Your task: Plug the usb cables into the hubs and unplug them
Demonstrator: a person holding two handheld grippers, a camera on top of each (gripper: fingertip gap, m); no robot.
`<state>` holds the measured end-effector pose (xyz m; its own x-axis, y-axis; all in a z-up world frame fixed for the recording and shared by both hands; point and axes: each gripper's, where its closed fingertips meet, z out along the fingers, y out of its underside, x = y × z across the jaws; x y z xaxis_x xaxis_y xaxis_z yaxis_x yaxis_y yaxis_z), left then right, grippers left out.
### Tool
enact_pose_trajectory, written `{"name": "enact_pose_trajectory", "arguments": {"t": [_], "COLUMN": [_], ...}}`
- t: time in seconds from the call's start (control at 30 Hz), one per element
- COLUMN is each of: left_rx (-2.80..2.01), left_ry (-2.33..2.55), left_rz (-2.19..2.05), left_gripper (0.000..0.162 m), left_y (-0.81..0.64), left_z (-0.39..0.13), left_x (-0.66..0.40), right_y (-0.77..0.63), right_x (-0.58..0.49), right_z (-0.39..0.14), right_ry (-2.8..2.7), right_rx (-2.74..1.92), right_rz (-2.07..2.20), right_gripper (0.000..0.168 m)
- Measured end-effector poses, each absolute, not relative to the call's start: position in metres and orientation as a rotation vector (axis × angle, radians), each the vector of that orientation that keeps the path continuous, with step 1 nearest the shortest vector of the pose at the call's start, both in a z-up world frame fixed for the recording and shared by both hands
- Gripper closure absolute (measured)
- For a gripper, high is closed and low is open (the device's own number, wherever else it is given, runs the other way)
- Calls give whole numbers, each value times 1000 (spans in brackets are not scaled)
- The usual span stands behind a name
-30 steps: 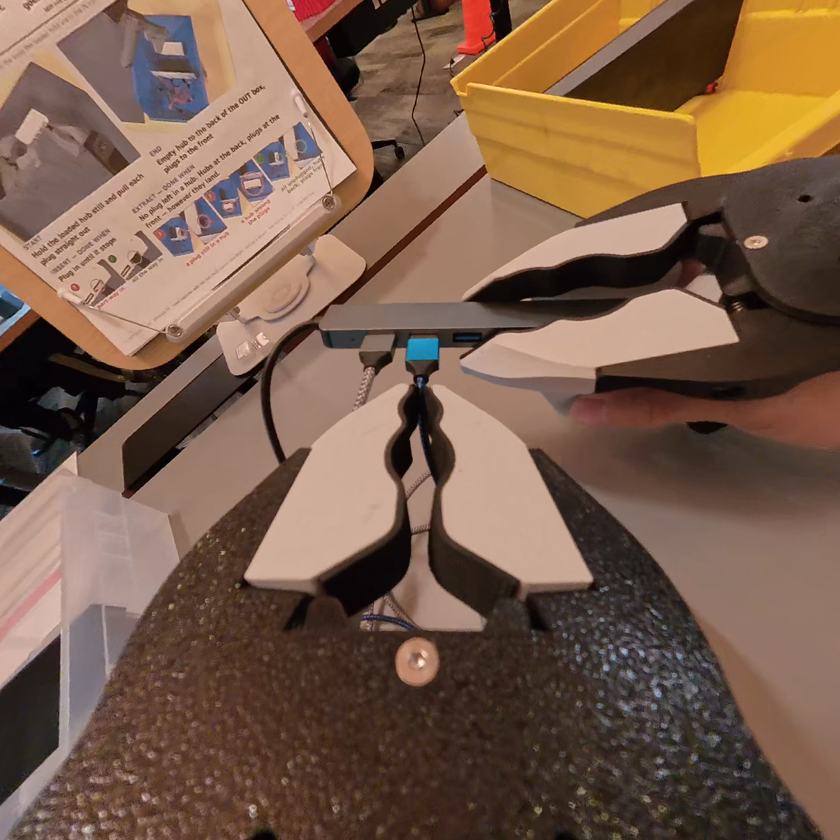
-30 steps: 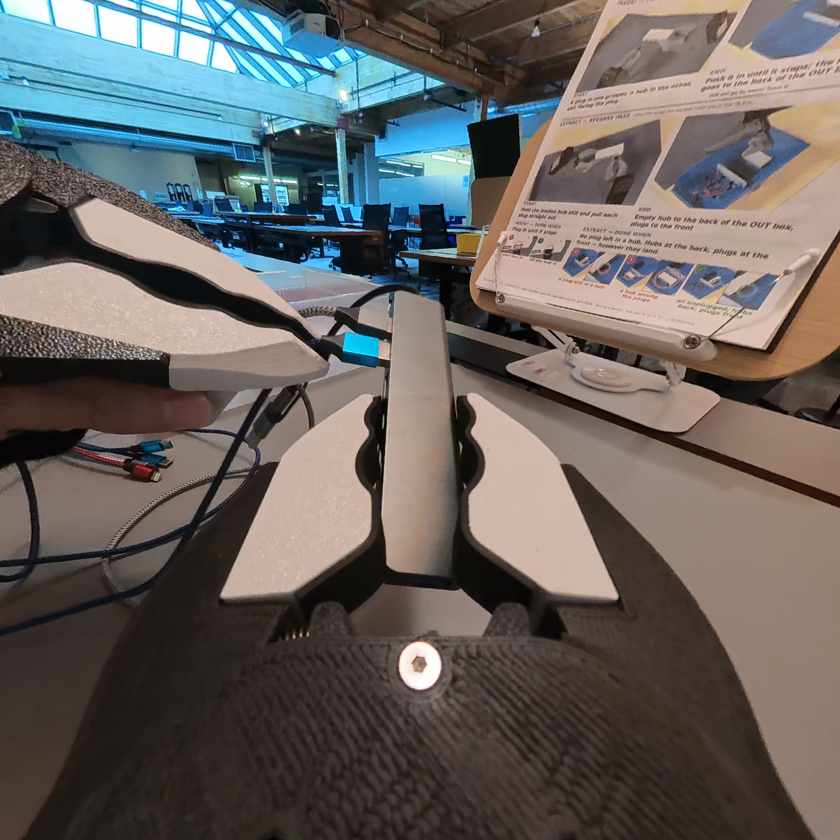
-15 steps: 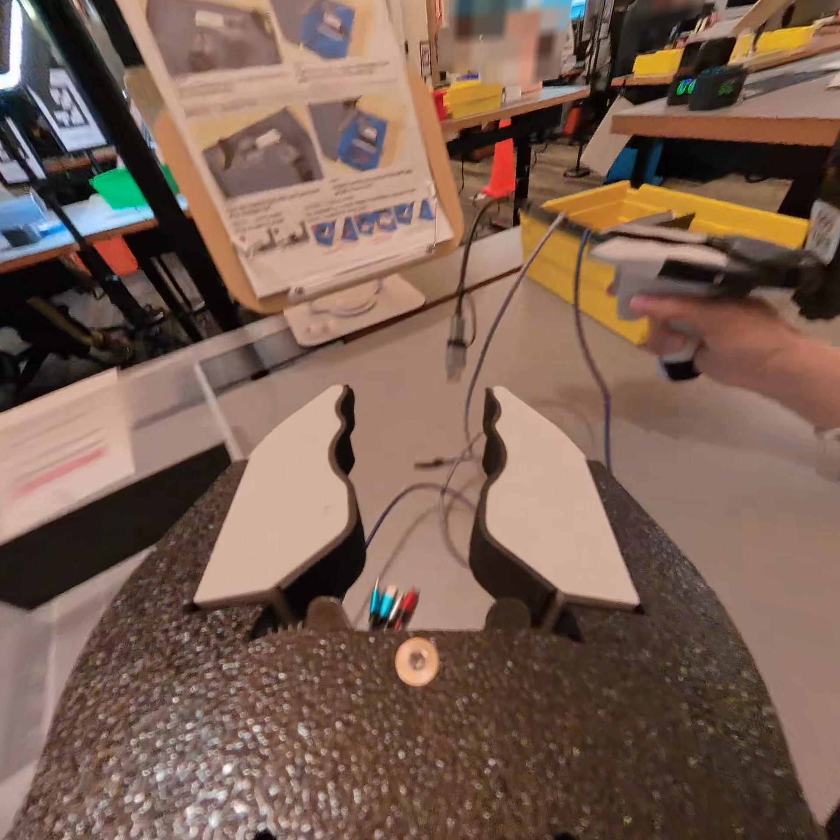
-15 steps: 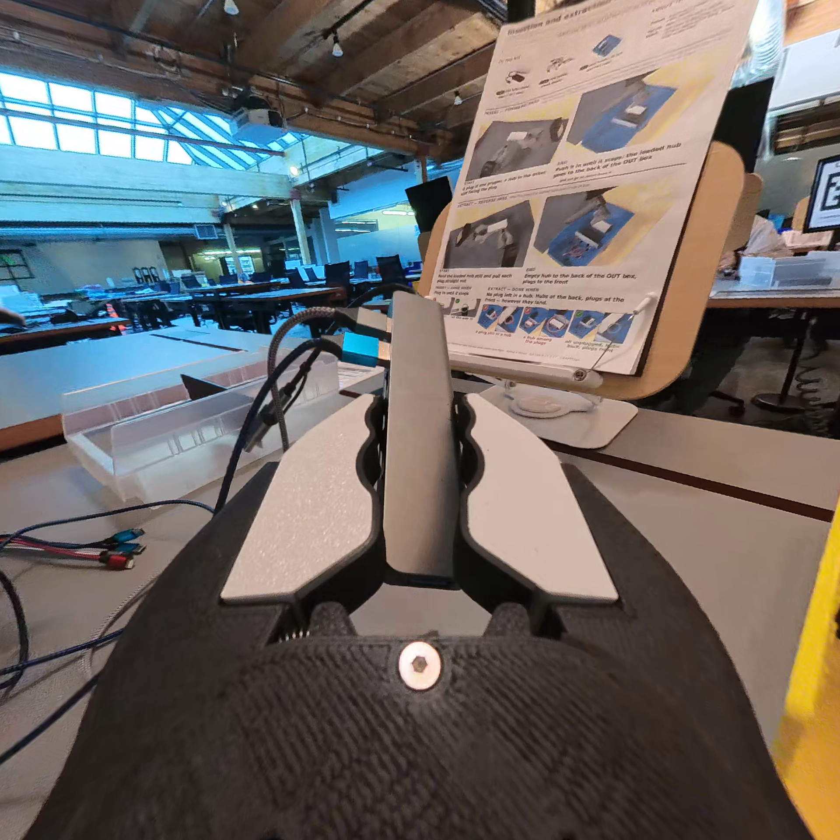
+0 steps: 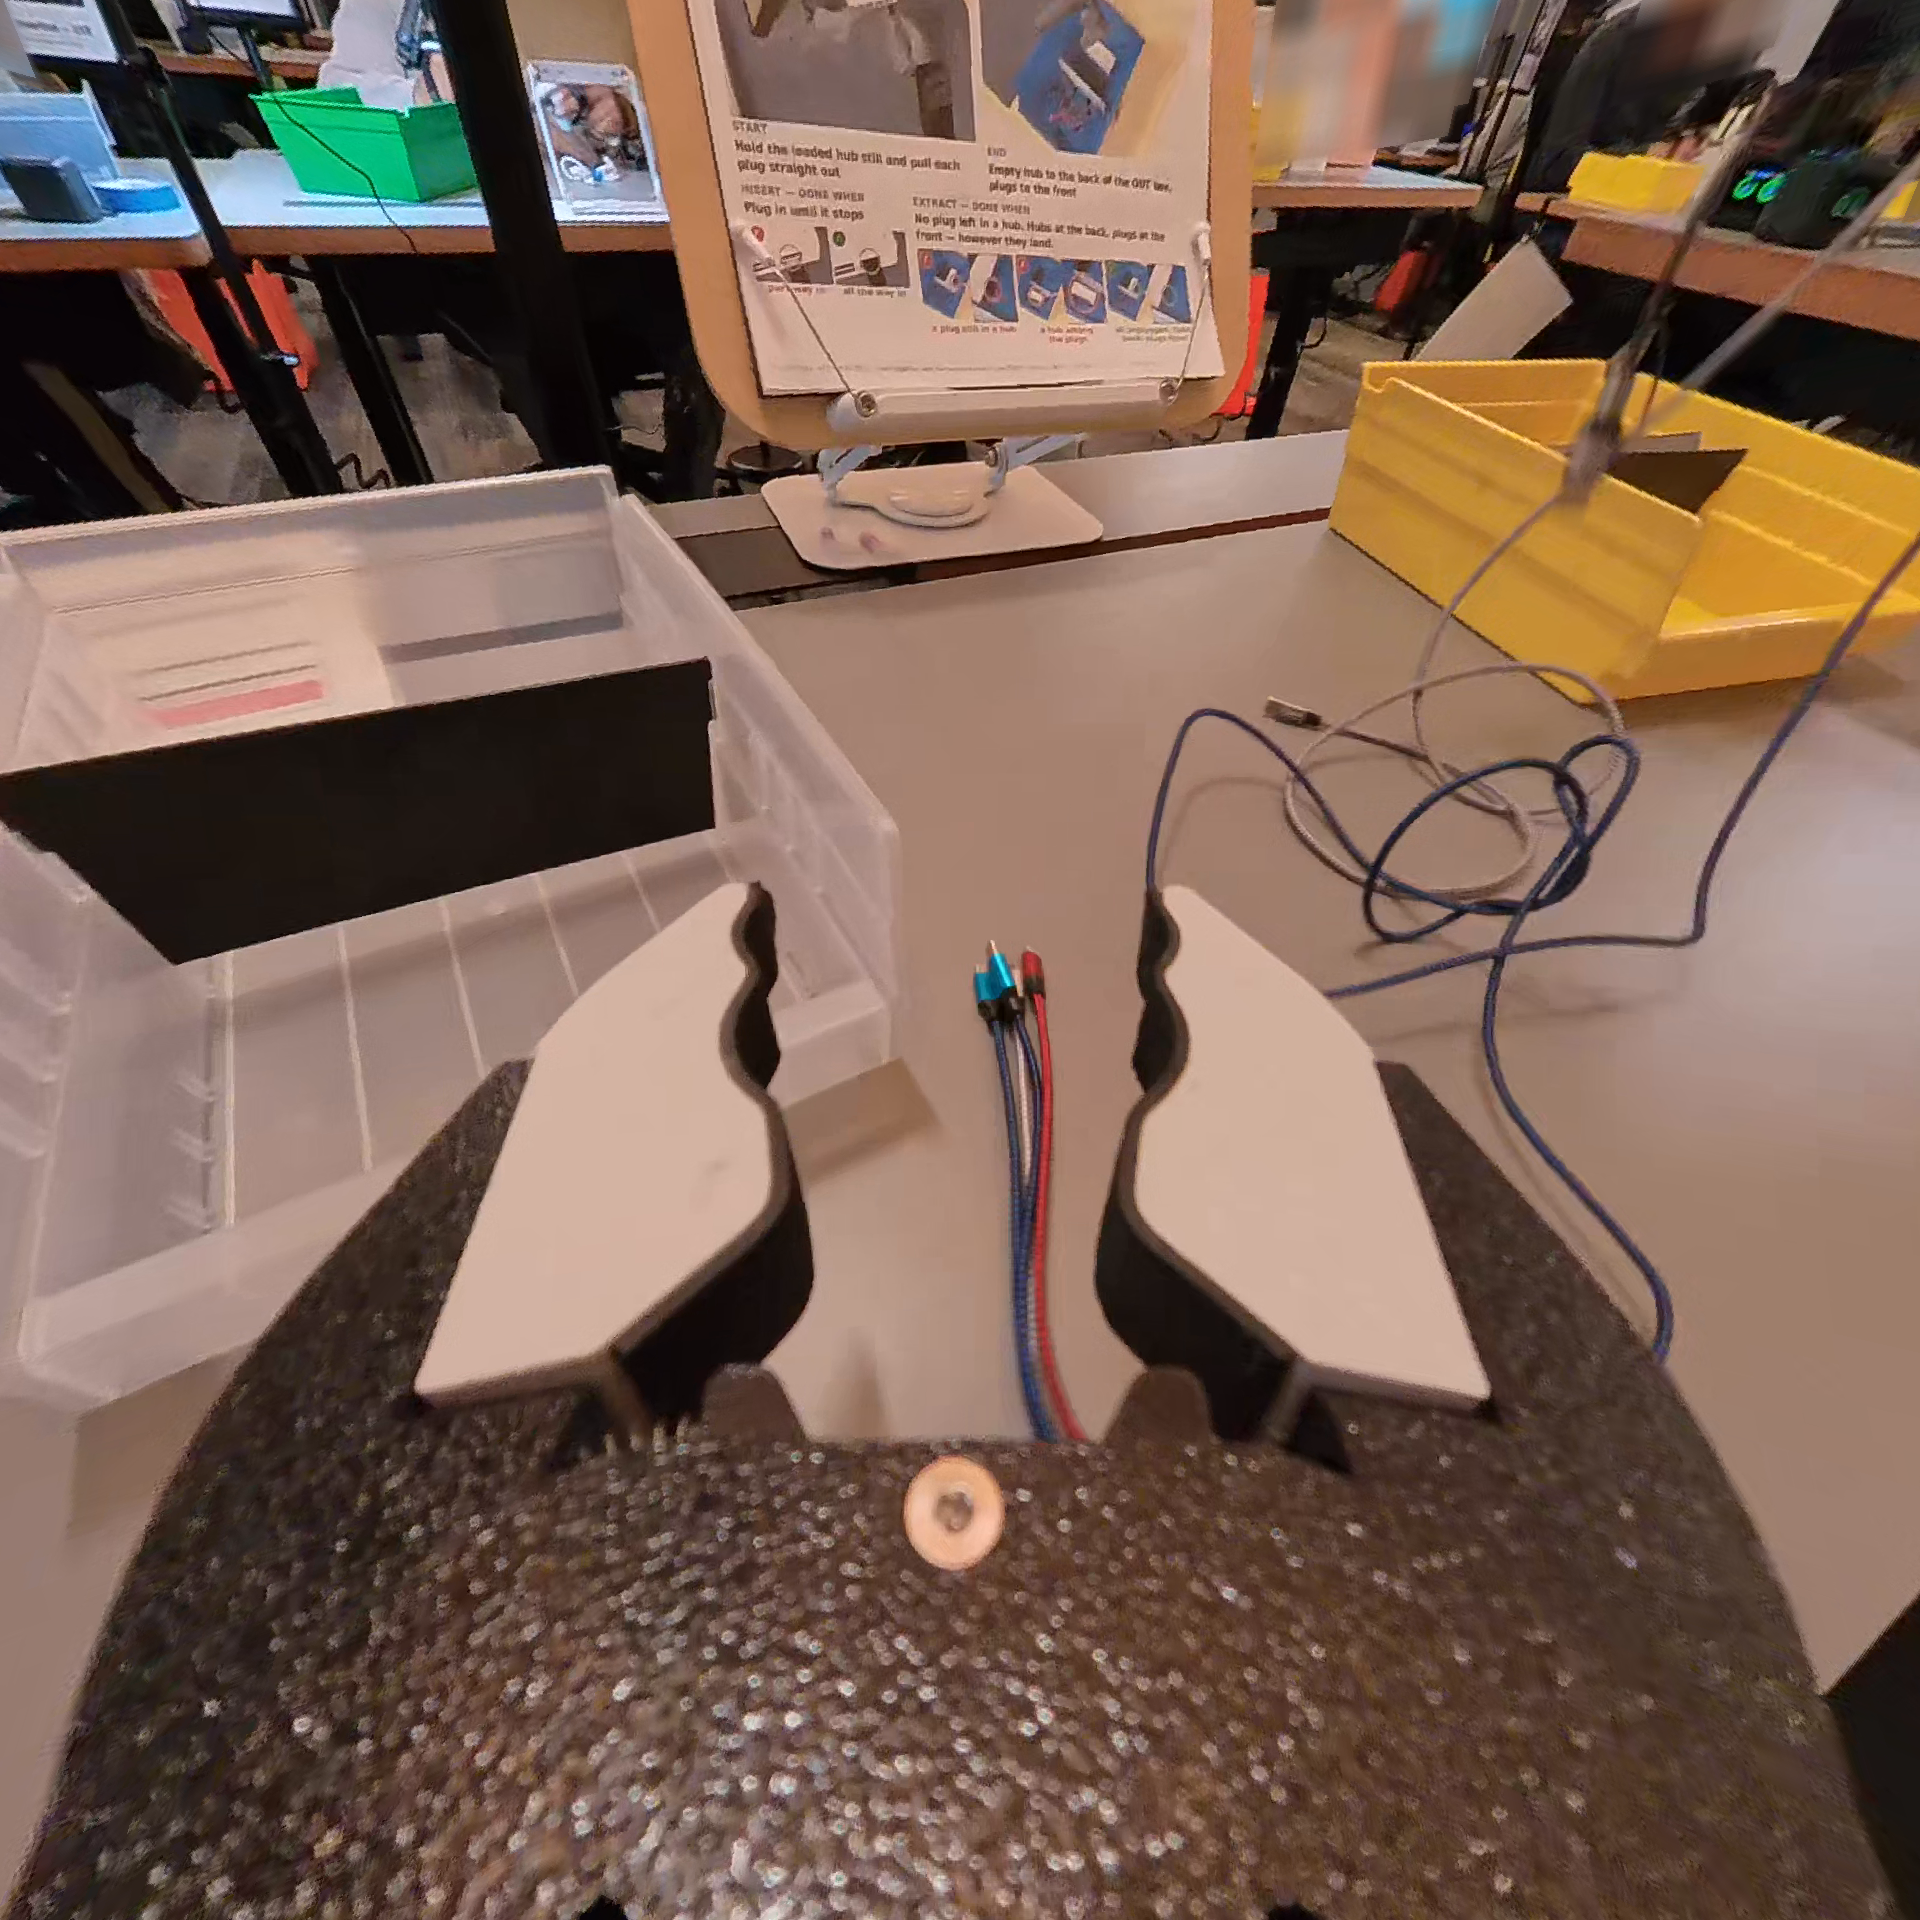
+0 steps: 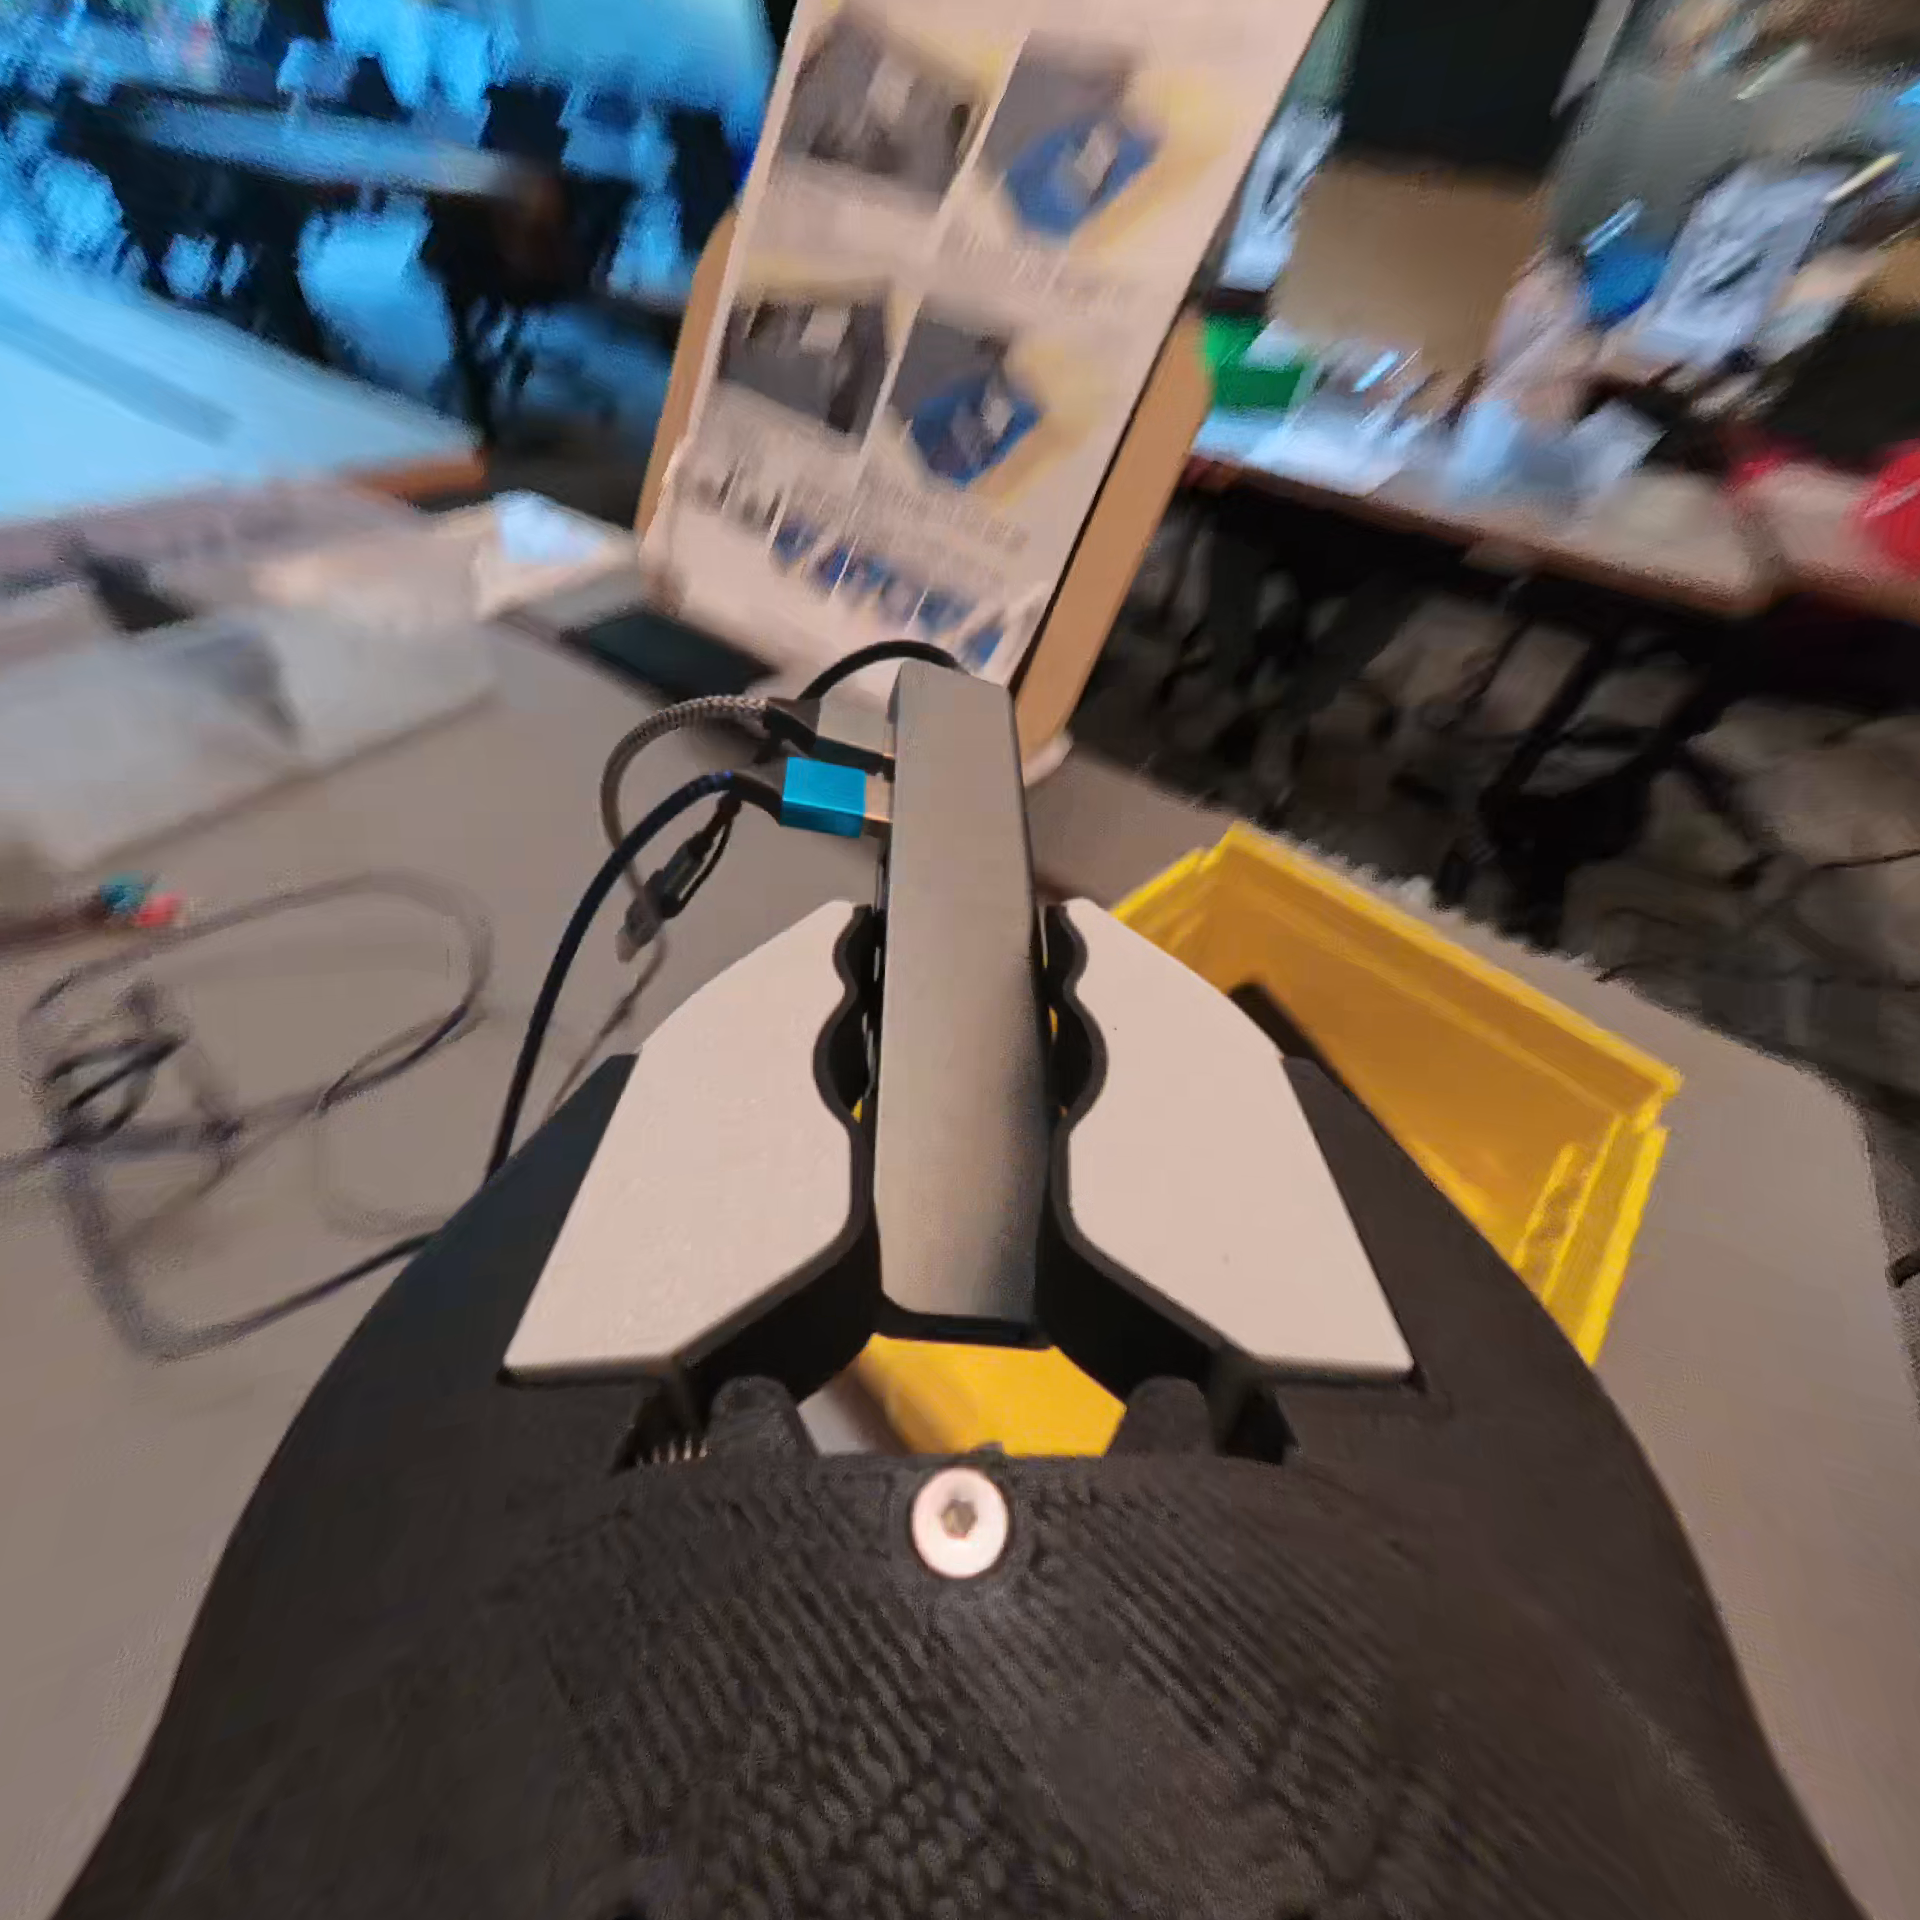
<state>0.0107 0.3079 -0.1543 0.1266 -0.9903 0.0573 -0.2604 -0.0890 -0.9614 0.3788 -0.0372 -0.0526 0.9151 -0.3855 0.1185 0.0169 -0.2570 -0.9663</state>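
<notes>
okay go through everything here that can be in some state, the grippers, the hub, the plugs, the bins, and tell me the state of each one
left gripper: open, empty
right gripper: shut on the hub
USB hub: held, two plugs in it
blue plug: plugged into the hub
grey braided plug: plugged into the hub
bundle of small plugs: loose on the table
clear bin: empty in front
yellow bin: contents unclear

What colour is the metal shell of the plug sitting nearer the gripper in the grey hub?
Bright blue plug shell, in the grey hub; clearest in the right wrist view.

Left wrist view: looked steeply down, close over the counter [image 5: 997,727].
Right wrist view: higher, blurred.
Shared: yellow bin [image 5: 1538,540] [image 6: 1455,1060], instruction stand [image 5: 966,208] [image 6: 914,364].
</notes>
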Motion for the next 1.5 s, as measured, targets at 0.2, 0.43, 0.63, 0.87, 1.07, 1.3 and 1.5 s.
{"name": "enact_pose_trajectory", "arguments": {"t": [0.2, 0.43, 0.63, 0.87, 1.07, 1.3, 1.5], "left_rx": [-1470, -1467, -1453, -1453, -1452, -1450, -1465], "left_ry": [1310, 1399, 1457, 1420, 1458, 1370, 1311], "left_rz": [-1112, -1222, -1175, -1231, -1183, -1128, -1108], "left_gripper": [98, 98, 98, 98, 96, 95, 96], "left_y": [306, 282, 281, 287, 285, 310, 327], "left_z": [-149, -151, -155, -149, -153, -139, -135], "left_x": [43, 83, 84, 81, 71, 48, 35], "right_y": [-80, -87, -83, 31, 105, 175, 238], "right_x": [439, 470, 461, 241, 137, 24, 5], "right_z": [-132, -223, -185, -148, -217, -238, -265], "right_ry": [464, 525, 245, -153, -152, -394, -215], "right_rx": [-2238, -2709, -2672, -2341, -2482, -2462, -2521], "right_rz": [-246, -287, -594, -121, -183, -80, -64], "right_gripper": [136, 119, 89, 73, 65, 65, 73]}}
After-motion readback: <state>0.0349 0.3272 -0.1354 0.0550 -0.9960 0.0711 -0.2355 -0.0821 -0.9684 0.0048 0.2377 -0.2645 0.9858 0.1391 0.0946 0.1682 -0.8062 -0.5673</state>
